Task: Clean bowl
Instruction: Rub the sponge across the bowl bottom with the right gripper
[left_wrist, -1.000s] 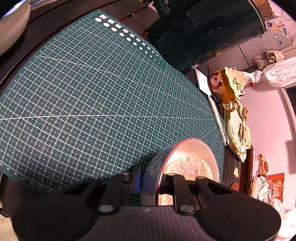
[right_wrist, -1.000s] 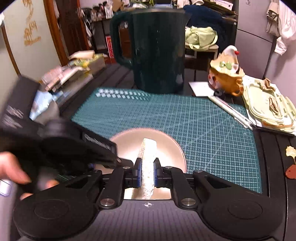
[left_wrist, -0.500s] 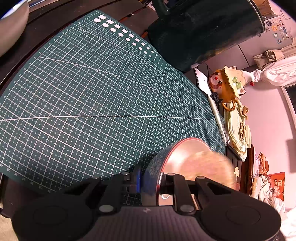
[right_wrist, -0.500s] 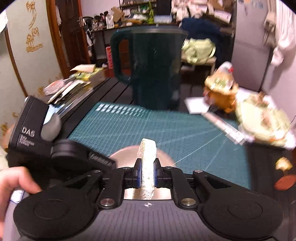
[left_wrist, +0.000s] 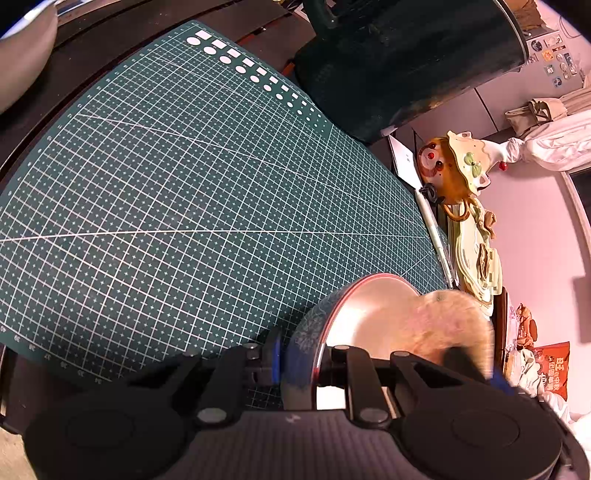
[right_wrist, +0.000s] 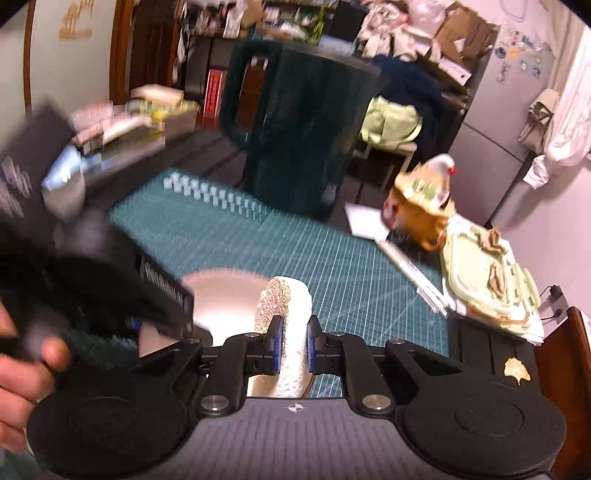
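Observation:
My left gripper (left_wrist: 299, 362) is shut on the near rim of the bowl (left_wrist: 365, 314), which has a blue patterned outside and a shiny pale inside and is tipped up on the green cutting mat (left_wrist: 184, 203). The sponge (left_wrist: 450, 325) shows blurred over the bowl's right rim. In the right wrist view my right gripper (right_wrist: 291, 347) is shut on the white sponge (right_wrist: 288, 306), held just right of the bowl (right_wrist: 221, 295). The left gripper's black body (right_wrist: 92, 266) and a hand (right_wrist: 22, 365) fill the left side.
A large dark green pitcher (right_wrist: 299, 136) stands at the mat's far edge. To the right are an orange ceramic figurine (right_wrist: 421, 214), a white pen (left_wrist: 436, 236), a pale green tray (right_wrist: 487, 277) and a red snack bag (left_wrist: 550, 369). Clutter lies at the table's far left.
The sponge has swept from the bowl's middle across to its right rim, twisting in my right gripper. The left gripper and the bowl have stayed put.

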